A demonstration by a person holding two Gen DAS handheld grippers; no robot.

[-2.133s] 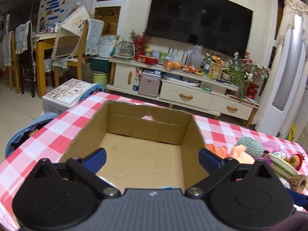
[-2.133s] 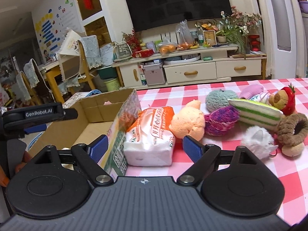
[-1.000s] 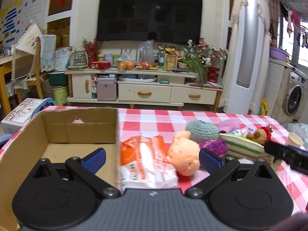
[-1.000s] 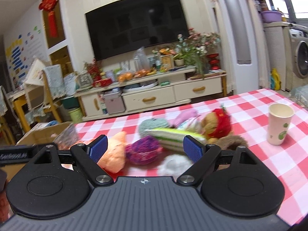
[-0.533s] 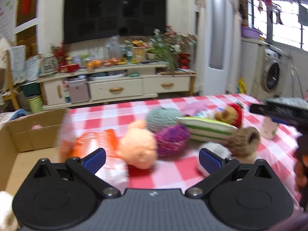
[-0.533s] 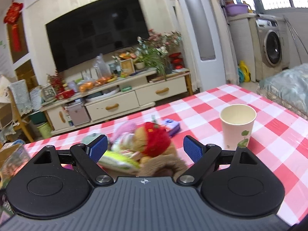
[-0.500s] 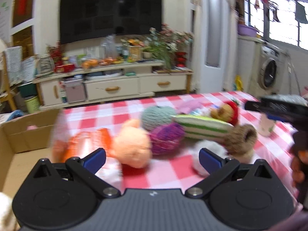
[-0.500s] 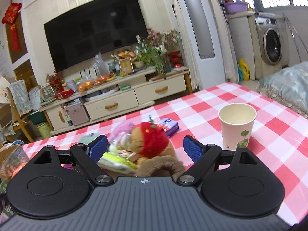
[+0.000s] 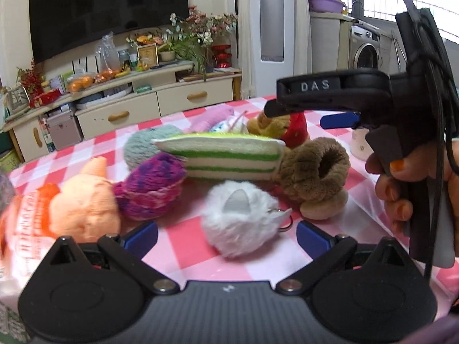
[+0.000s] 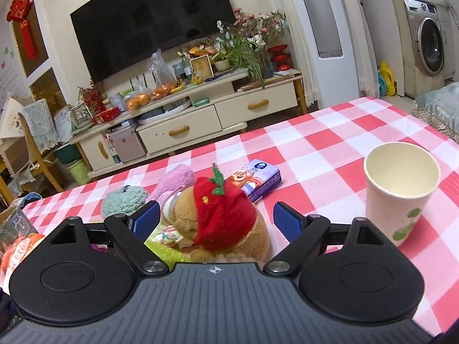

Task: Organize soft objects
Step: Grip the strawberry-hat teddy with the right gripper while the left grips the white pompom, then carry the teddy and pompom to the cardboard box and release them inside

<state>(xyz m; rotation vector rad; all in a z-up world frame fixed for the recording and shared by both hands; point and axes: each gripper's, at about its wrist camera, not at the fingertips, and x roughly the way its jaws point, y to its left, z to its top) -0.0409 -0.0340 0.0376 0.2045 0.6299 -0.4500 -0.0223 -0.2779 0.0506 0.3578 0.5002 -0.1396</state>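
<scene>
A heap of soft toys lies on the red-checked tablecloth [image 9: 183, 238]. My left gripper [image 9: 226, 236] is open, its jaws either side of a white fluffy ball [image 9: 239, 220]. Around it lie an orange plush [image 9: 83, 203], a purple knit ball [image 9: 152, 189], a green-striped cake plush [image 9: 226, 154] and a brown ring plush [image 9: 315, 169]. My right gripper [image 10: 216, 220] is open around a brown bear with a red strawberry hat [image 10: 221, 209]; it also shows in the left wrist view [image 9: 341, 120], above the heap.
A paper cup [image 10: 398, 186] stands on the table at the right. A small tissue pack [image 10: 258, 182], a pink plush [image 10: 175, 182] and a teal knit ball [image 10: 124, 202] lie behind the bear. An orange tissue bag [image 9: 25, 223] lies at the left.
Both grippers swung right, away from the cardboard box, to the toy heap. My left gripper moved in on the white ball; my right gripper moved in on the strawberry-hat bear.
</scene>
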